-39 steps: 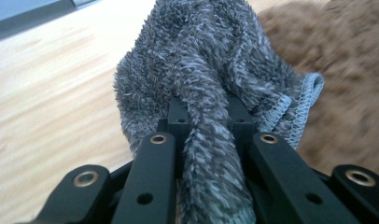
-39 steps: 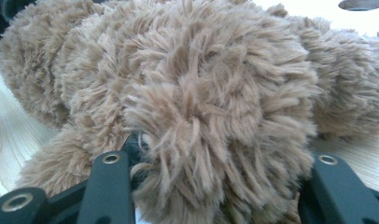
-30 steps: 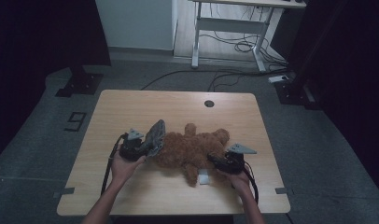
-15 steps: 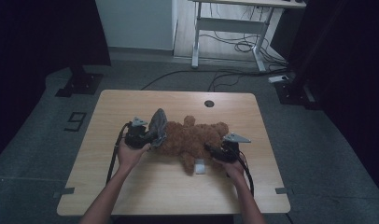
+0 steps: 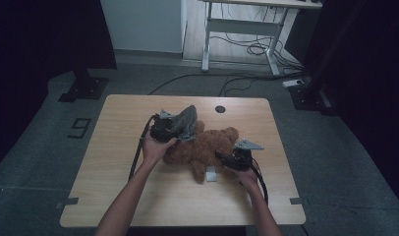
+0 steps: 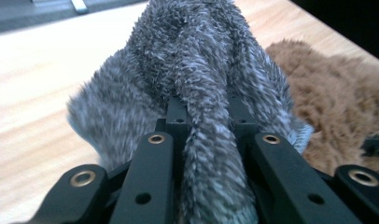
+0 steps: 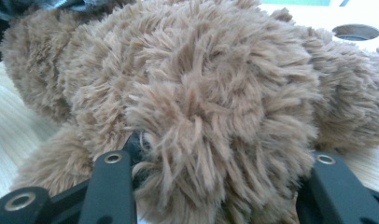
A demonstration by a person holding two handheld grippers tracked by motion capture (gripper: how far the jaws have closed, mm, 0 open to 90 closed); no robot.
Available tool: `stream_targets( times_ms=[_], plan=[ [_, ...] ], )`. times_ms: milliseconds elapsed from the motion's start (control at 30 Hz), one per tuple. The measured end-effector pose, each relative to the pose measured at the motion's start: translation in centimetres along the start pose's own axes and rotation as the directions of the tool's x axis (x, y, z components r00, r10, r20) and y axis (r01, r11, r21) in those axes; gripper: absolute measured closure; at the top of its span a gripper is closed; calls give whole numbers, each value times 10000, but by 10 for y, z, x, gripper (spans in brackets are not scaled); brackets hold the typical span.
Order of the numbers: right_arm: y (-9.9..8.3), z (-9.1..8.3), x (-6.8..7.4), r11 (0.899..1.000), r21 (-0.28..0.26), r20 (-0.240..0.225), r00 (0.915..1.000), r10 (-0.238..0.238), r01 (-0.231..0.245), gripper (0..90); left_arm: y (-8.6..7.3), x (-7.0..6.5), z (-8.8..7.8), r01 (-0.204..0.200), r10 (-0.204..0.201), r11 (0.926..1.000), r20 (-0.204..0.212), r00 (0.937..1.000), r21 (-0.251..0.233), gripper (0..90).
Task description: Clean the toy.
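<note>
My left gripper (image 5: pixel 180 129), clamped on the grey cloth (image 6: pixel 197 79), has carried it up over the brown teddy bear (image 5: pixel 207 147) on the counter (image 5: pixel 119 147), while my right gripper (image 5: pixel 227 160) pins the bear's fur, ready for draping.

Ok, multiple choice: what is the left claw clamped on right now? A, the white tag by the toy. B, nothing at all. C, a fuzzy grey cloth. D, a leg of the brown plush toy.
C: in the left gripper view the left claw has its jaws pinched on a fold of the fuzzy grey cloth, with the brown plush toy lying beside it.
</note>
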State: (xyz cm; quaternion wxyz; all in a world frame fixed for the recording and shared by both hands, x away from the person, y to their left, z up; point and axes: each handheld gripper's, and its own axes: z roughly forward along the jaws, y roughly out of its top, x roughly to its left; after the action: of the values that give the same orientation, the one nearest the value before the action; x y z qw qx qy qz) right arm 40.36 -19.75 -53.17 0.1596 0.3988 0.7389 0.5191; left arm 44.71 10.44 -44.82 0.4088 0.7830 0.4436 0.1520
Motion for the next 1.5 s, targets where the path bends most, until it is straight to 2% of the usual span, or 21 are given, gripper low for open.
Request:
stream_targets(
  times_ms=[233,333,500,600,700,800,900,1000,1067,1133,1200,1333,1500],
  plan=[
    [-4,-4,8,9993,4,137,9992,-373,373,479,-22,-5,0,-362,361,9993,28,9993,134,774],
    [-5,-8,12,9987,111,145,9986,-504,503,418,-33,-9,-5,-461,461,9989,44,9989,-66,783],
    [-4,-25,15,9982,205,-356,9978,-552,560,313,-50,-14,-12,-400,416,9981,333,9986,-469,789],
    [2,-36,12,9994,-5,-592,9976,-354,355,274,-54,-18,-16,-608,623,9968,288,9976,-513,789],
    [13,-43,8,9999,-118,-643,9979,-114,106,234,-58,-21,-18,-631,649,9960,268,9975,-634,789],
    [26,-36,6,9999,94,-656,9978,69,-63,208,-63,-23,-20,-637,660,9950,285,9974,-766,790],
    [35,-23,2,9987,349,-681,9969,394,-371,203,-66,-24,-23,-594,621,9947,297,9976,-841,789],
    [37,-11,1,9964,649,-929,9938,606,-547,223,-67,-24,-24,-612,638,9943,279,9976,-878,789],
    [35,-8,3,9933,1038,-988,9932,620,-517,286,-68,-25,-24,-616,646,9941,305,9974,-891,789],
    [33,-10,3,9915,1194,-1041,9925,642,-517,365,-68,-26,-25,-670,699,9937,304,9971,-898,789],
    [29,-13,6,9922,1224,-1080,9934,378,-244,467,-70,-28,-27,-691,725,9930,321,9969,-959,788],
    [14,-23,17,9955,940,-1047,9945,-18,117,557,-77,-32,-33,-640,695,9911,436,9966,-1170,787],
    [-3,-33,27,9984,455,-894,9955,-301,342,569,-84,-38,-43,-654,734,9894,580,9956,-1297,783]
  ],
)
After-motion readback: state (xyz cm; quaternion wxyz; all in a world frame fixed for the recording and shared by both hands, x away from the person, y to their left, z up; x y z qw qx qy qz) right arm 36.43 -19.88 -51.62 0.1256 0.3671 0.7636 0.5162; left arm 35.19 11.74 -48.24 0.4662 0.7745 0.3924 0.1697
